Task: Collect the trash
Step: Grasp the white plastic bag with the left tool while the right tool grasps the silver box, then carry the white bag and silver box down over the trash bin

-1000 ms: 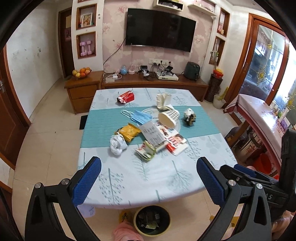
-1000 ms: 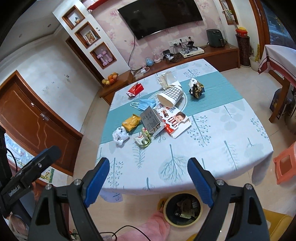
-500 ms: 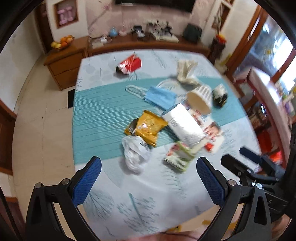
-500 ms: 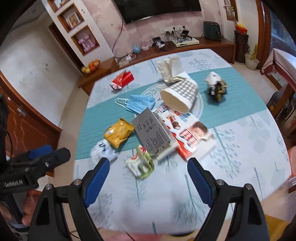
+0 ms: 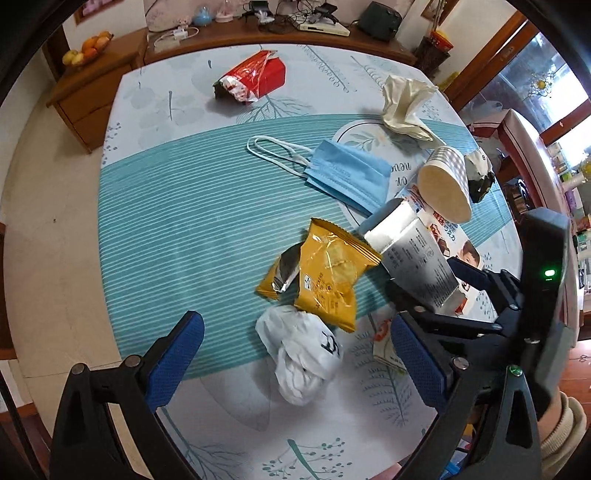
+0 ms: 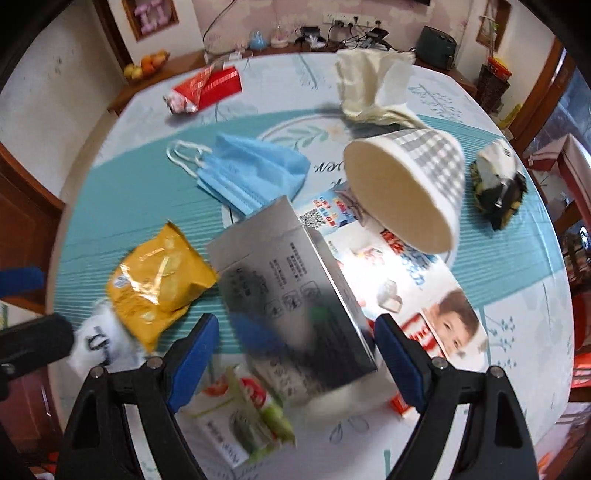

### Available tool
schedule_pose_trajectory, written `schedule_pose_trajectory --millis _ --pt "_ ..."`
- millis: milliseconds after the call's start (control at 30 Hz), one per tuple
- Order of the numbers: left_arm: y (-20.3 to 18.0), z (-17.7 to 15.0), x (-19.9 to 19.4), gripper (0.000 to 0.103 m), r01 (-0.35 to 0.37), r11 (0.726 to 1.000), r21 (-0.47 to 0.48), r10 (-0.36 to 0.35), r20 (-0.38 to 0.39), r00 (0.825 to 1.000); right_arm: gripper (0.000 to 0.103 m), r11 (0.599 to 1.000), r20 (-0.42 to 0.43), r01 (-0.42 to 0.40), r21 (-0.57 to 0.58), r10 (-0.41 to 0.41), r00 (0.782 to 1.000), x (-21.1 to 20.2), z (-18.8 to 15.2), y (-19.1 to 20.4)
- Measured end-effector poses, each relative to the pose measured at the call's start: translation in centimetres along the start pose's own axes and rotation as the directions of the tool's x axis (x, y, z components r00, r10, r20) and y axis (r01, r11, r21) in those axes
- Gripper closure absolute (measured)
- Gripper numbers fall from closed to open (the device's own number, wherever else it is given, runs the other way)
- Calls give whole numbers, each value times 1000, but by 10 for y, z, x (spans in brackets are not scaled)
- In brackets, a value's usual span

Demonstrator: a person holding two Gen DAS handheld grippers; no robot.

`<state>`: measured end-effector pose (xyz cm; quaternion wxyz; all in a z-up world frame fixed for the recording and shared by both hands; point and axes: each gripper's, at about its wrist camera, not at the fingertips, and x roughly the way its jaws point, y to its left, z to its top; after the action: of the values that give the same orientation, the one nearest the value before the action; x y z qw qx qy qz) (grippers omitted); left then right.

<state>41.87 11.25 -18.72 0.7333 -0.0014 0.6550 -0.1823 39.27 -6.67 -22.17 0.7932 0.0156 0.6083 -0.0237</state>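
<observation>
Both my claws have dropped close over the bench (image 5: 155, 206). Left claw (image 5: 295, 365) gapes wide around the white crumpled bag (image 5: 303, 354), holding nothing; right claw (image 6: 295, 354) gapes wide, empty, around the silver box (image 6: 291, 295). Beside them lies a yellow wrapper (image 5: 328, 273).

A long brown wooden sideboard (image 5: 258, 35) runs along the far wall behind the table's pale leaf-patterned cloth with a teal striped band (image 5: 177, 206). On the sideboard's lower left section sits a bowl of orange and yellow fruit (image 5: 86, 48); further right lie tangled cables and a white set-top box (image 5: 321, 27), then a dark rounded appliance (image 5: 380, 14)
</observation>
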Motion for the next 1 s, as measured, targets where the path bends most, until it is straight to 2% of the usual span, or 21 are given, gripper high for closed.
schedule_pose_trajectory --millis 67,200,333,367,433,500,533,600,700,800,1000 --pt "4 0 2 3 11 1000 0 -11 -13 1000 16 999 0 37 -22 -37 999 3 0 3" --pt "8 -9 8 3 20 1000 -3 -20 -56 998 29 994 6 94 -60 -94 996 3 0 7" --pt "10 -20 17 3 32 999 -12 -33 -93 995 33 993 20 104 -62 -103 994 -1 -2 4" --pt "10 -23 20 6 32 999 -14 -34 -97 995 33 993 23 108 -55 -106 994 -3 -2 3" --pt "10 -25 25 18 38 999 -20 -40 -112 993 33 994 38 101 -37 -99 994 -9 -5 -1" --pt "11 -25 29 36 53 998 -34 -57 -129 990 33 996 56 90 -16 -89 994 -17 -8 -5" --pt "11 -26 31 41 58 997 -40 -63 -135 989 33 997 70 78 3 -78 994 -23 -10 -9" --pt "11 -27 33 61 68 996 -50 -75 -139 988 33 998 88 58 34 -61 994 -30 -13 -15" --pt "11 -29 34 70 80 995 -62 -88 -132 987 33 996 121 18 93 -29 992 -42 -13 -26" --pt "8 -29 32 73 82 995 -61 -89 -123 988 34 989 161 -22 147 -2 987 -56 -14 -39" --pt "-3 -35 8 75 58 997 -48 -61 -71 996 34 970 235 -102 223 48 971 -90 -19 -61"
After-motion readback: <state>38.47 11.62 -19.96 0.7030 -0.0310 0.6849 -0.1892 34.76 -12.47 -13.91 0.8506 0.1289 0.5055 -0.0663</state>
